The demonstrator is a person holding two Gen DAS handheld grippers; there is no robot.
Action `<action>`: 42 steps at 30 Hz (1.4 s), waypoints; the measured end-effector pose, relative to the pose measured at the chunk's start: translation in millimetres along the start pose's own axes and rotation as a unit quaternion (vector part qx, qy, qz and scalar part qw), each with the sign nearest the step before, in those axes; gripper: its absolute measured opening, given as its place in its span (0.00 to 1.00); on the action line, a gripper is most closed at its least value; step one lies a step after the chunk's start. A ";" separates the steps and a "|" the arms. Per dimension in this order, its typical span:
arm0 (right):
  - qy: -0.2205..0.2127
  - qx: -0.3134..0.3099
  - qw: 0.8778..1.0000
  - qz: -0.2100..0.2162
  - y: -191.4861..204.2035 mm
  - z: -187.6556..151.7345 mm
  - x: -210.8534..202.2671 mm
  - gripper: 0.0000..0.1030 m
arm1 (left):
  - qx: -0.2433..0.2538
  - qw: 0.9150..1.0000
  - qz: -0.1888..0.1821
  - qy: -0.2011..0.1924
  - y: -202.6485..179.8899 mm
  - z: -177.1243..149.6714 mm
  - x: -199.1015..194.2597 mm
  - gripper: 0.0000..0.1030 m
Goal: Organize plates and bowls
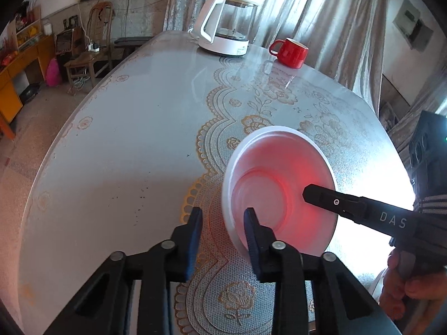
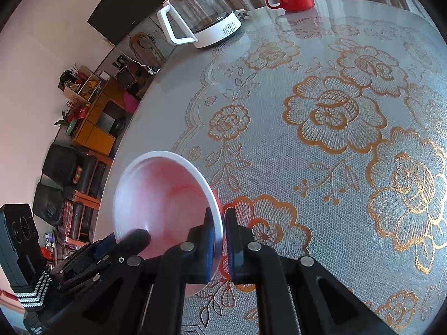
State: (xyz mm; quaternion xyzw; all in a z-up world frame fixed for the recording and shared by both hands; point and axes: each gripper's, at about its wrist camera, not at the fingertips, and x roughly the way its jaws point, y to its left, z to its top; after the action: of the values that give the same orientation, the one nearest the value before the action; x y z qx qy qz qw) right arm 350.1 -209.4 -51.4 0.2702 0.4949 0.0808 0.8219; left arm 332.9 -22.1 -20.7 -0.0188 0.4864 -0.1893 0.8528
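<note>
**Two-handed hold on bowl: seating the left grip**

Obs.: The right hand-held gripper (image 2: 220, 231) is pressed together on the rim of the bowl (image 2: 162, 189), one pad inside and one outside. The bowl is tipped steeply, its open side facing the left hand-held gripper (image 1: 223, 220). I cannot tell whether its low edge touches the desk (image 2: 335, 167).

The left fingers straddle the opposite rim and stand narrow but not clamped. The right pad lies against the inner wall, and the left pad (image 1: 195, 223) shows a gap to the outside.

Mug (image 1: 289, 51) and kettle (image 1: 223, 28) sit well beyond both fingertips, out of the way.

Judgement: the step is taking the bowl in a second grip, or handing it over.

Notes for doing it well:
- Push the left fingers deeper over the rim before closing. A tip-only pinch on a smooth sloped wall would likely slip.
- Close square to the wall, not skewed.
- Keep the right pinch on until the left one bears load.
- Avoid twisting the two grips against each other.
- Level the bowl before setting it down.
</note>
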 end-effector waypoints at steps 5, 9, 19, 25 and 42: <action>-0.005 -0.007 1.000 -0.002 4.3 -1.5 -1.4 0.06 | 0.027 0.999 0.016 -0.007 -7.8 -1.4 -0.4 0.14; -0.004 -0.004 1.000 0.000 3.9 -3.8 -0.4 0.06 | 0.035 0.999 0.022 -0.015 -8.2 -3.4 -3.3 0.13; -0.001 0.001 1.000 0.012 4.4 -8.9 -6.0 0.06 | 0.047 0.998 0.028 -0.037 -12.2 -8.4 -22.3 0.13; -0.014 -0.006 1.000 0.019 11.6 -13.5 -22.9 0.06 | 0.053 0.996 0.028 -0.059 -17.9 -12.8 -44.2 0.13; -0.046 -0.022 0.997 0.055 30.6 -63.8 -84.3 0.08 | 0.045 0.993 -0.010 -0.113 -21.7 -59.9 -124.7 0.13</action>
State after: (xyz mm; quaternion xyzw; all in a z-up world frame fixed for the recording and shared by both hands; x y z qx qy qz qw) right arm 257.5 -194.2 6.3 0.2822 0.4386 0.1242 0.8441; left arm 219.5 9.4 55.1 -0.0066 0.3777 -0.2157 0.9004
